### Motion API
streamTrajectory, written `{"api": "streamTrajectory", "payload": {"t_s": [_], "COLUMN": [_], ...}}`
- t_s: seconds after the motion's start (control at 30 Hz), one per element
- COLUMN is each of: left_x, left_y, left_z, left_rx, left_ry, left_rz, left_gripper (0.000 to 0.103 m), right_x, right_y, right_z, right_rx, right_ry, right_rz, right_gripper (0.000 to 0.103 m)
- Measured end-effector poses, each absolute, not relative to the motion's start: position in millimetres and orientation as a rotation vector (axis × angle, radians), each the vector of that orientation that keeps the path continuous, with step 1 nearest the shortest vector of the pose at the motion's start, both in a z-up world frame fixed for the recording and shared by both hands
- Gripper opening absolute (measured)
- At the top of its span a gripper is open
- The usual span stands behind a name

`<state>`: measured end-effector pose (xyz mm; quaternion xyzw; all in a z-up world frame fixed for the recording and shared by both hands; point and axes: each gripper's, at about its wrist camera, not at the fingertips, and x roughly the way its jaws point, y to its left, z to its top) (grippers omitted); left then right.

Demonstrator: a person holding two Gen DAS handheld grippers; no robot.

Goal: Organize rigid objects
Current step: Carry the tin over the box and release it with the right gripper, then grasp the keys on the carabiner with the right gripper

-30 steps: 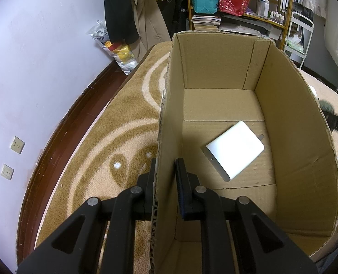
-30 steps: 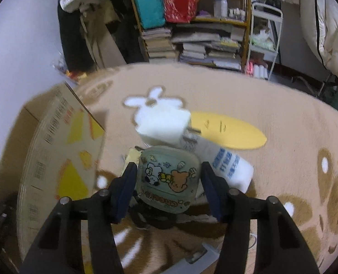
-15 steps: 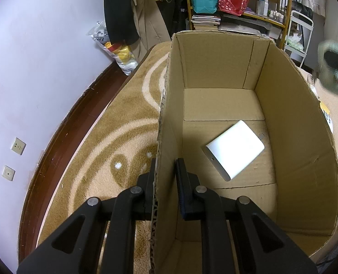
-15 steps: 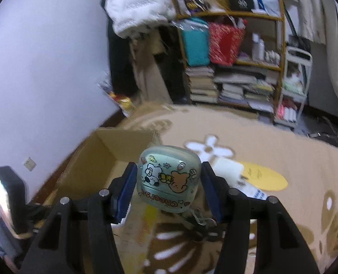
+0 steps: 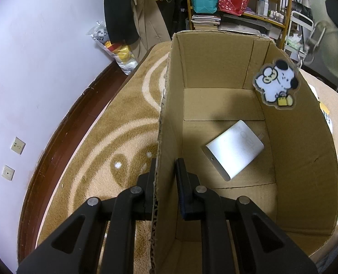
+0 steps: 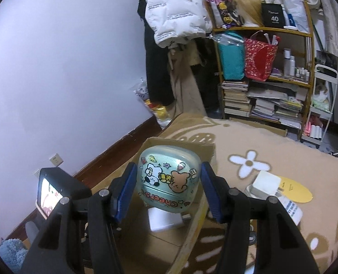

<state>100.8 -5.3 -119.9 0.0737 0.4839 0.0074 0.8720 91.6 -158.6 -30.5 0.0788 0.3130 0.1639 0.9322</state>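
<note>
My left gripper [image 5: 166, 175] is shut on the left wall of an open cardboard box [image 5: 169, 105], one finger outside and one inside. A white power adapter [image 5: 234, 149] lies flat on the box floor. My right gripper [image 6: 167, 186] is shut on a pale green case [image 6: 169, 182] printed with cartoon animals and "Cheers", held over the box [image 6: 180, 145]. In the left wrist view that case [image 5: 333, 52] shows blurred at the upper right, and a cartoon dog charm [image 5: 276, 84] dangles from it over the box's right wall.
The box stands on a tan patterned carpet [image 5: 114, 137] beside a lilac wall [image 5: 32, 57]. A white charger [image 6: 265, 183], a yellow oval card [image 6: 294, 190] and a labelled packet [image 6: 291, 207] lie on the carpet to the right. Shelves of books and bags [image 6: 260, 73] stand behind.
My right gripper has lifted the case off the carpet and carried it left, over the box. The dog charm now hangs into the left wrist view. The left gripper has not moved.
</note>
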Motion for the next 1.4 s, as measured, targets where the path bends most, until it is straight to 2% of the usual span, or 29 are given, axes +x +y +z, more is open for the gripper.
{"api": "streamTrajectory", "payload": {"t_s": [0.57,0.97,1.0,1.13,1.33,1.4], "left_x": [100,99,99,99,100,99], "left_y": [-2,-1,-1,-1,-1,0], "left_z": [-117,-115,-115,-116,-116,-116], "left_rx": [0.138,0.138,0.141,0.134,0.13,0.129], "left_ry": [1.018,1.014,1.015,1.019,1.02,1.02], "left_rz": [0.008,0.01,0.013,0.013,0.016,0.017], "left_gripper": [0.014,0.015,0.015,0.015,0.015,0.015], "right_x": [102,99,99,106,117,119], "right_y": [-150,-154,-157,-172,-199,-207], "right_z": [-75,-61,-59,-57,-62,-65], "right_rx": [0.127,0.118,0.116,0.131,0.155,0.16], "right_ry": [0.792,0.734,0.727,0.722,0.753,0.763], "right_rz": [0.317,0.297,0.286,0.232,0.142,0.107], "right_gripper": [0.06,0.061,0.064,0.088,0.101,0.102]}}
